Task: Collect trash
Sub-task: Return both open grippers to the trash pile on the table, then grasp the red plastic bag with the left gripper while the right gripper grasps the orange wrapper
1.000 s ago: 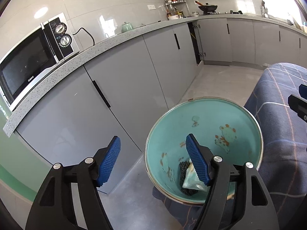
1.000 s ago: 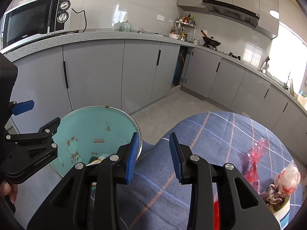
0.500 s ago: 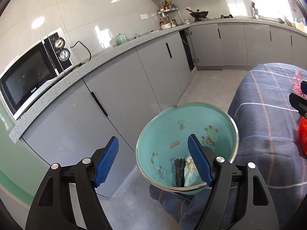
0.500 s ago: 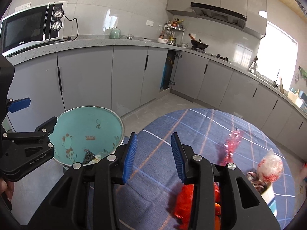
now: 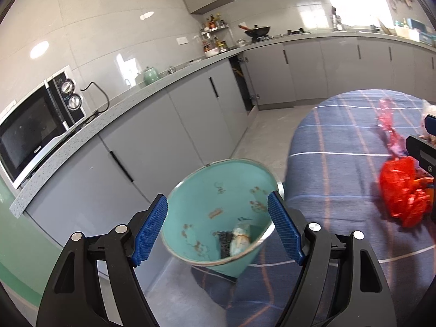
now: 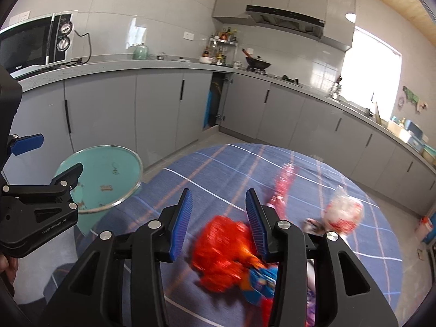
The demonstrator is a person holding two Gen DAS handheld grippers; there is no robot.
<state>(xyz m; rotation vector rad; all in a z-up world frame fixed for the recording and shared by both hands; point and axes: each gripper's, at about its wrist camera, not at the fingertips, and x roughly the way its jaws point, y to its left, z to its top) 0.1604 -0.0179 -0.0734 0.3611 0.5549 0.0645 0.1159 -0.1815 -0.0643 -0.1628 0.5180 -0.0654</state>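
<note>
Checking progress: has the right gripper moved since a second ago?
Yes. The right gripper has swung away from the teal metal bin, over the blue checked tablecloth toward the red wrapper.

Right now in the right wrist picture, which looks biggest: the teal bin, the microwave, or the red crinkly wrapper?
1. Teal bin.
2 and 3. Red crinkly wrapper and microwave: they look alike in size. The wrapper is blurred and far nearer the camera, so I won't rank them.

The red crumpled wrapper (image 6: 218, 248) is being smeared by motion blur, and its lower part is being covered by the right claw (image 6: 219, 222). The blue packet (image 6: 259, 278) beneath it is being half hidden. The items in the teal bin (image 5: 218, 190) are being shown too blurred to identify. The microwave (image 5: 30, 128) is being cut off by the frame edge.
</note>
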